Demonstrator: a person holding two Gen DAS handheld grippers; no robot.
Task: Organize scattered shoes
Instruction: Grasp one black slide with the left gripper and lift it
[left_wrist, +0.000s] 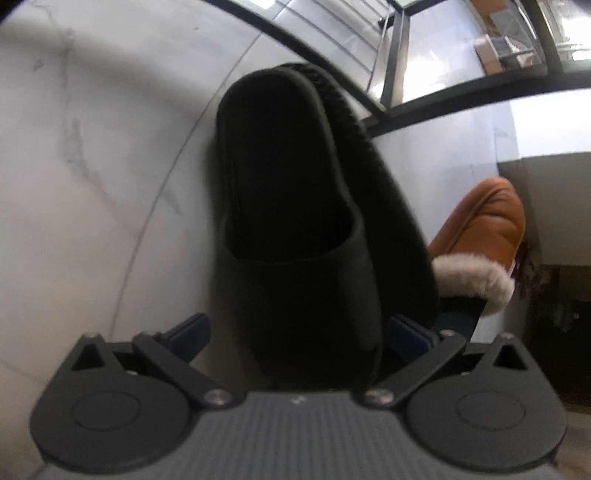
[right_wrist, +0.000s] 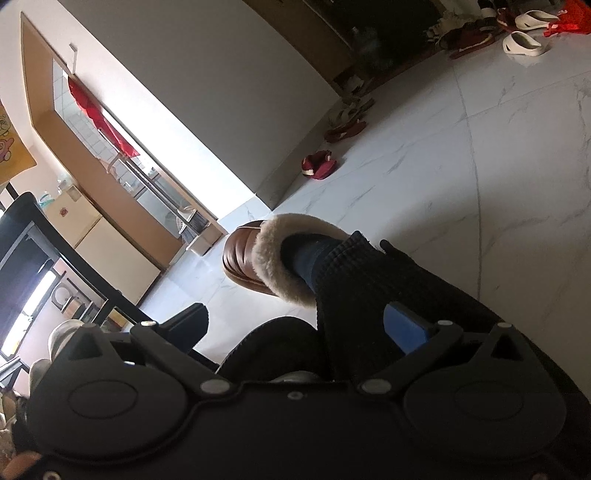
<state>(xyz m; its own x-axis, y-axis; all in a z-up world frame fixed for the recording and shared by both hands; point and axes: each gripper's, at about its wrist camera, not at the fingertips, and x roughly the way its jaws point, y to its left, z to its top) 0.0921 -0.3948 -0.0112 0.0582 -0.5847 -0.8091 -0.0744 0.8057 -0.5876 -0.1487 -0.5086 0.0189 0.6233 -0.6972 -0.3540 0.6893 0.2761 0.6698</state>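
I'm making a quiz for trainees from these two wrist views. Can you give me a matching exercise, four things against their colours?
Things:
1. slippers held in the left gripper
2. fur-trimmed shoe
3. pair of slides by the far wall
4. lone slipper near the wall corner

Colours:
A. white
B. dark red
C. black
D. brown

Pairs: 1-C, 2-D, 3-A, 4-B

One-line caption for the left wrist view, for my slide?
Left gripper clamps a pair of black slippers above white tile floor.
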